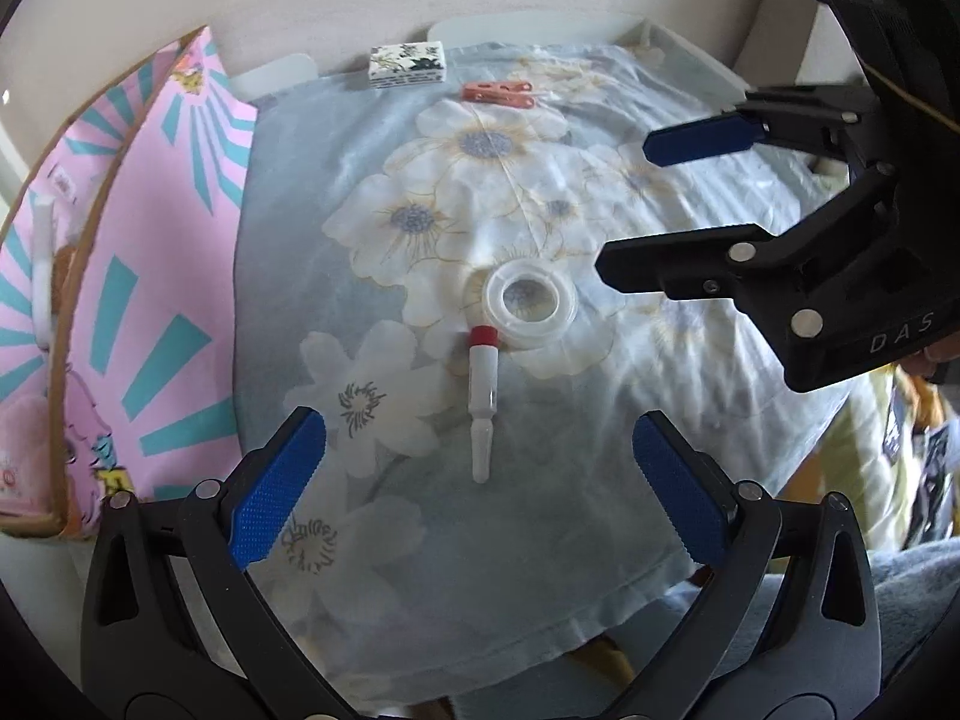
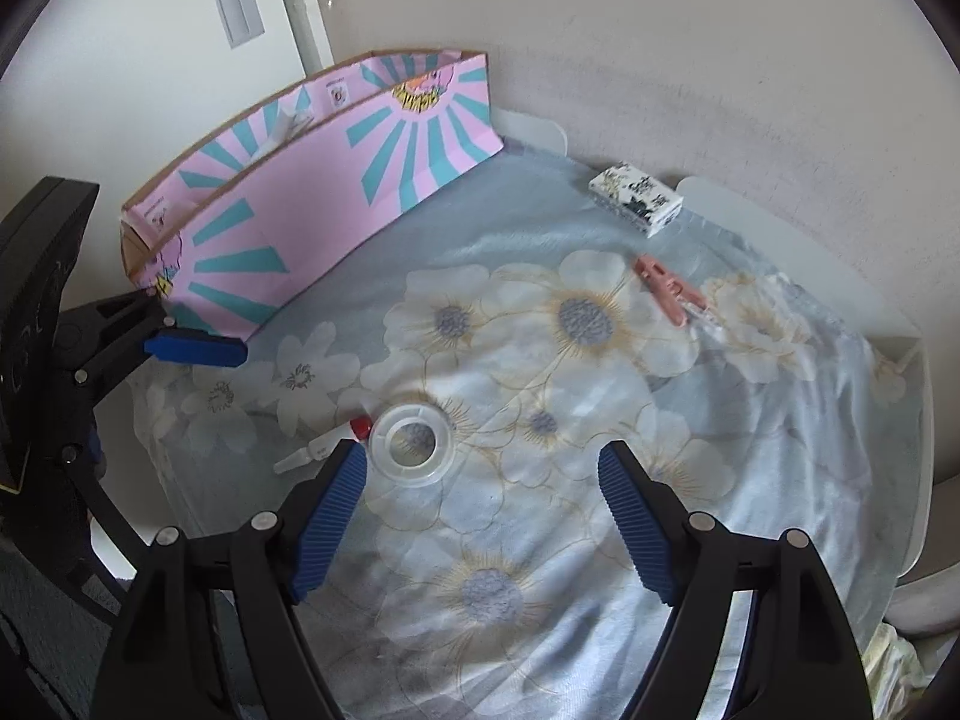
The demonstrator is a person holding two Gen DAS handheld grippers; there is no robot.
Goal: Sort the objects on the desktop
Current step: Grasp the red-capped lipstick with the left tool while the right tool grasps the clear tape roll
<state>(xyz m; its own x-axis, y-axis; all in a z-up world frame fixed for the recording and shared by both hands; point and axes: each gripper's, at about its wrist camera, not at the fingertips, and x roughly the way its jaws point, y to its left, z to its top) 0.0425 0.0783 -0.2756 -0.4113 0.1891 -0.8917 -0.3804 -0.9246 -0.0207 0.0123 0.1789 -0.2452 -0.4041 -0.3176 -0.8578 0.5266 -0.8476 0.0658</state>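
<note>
Holding a white stick, pink box [image 2: 312, 180], tape roll [image 1: 531, 306] outside on cloth [image 1: 600, 420]

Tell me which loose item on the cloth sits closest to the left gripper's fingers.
The white tube with the red cap: it lies between the open left gripper fingers' line, ahead of the clear tape ring; the pink clip and patterned box lie far back.

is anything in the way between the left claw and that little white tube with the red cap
Nothing visible. The left claw is open, and the white tube lies directly ahead between its fingers on bare floral cloth. The clear tape ring touches only the far capped end.
</note>
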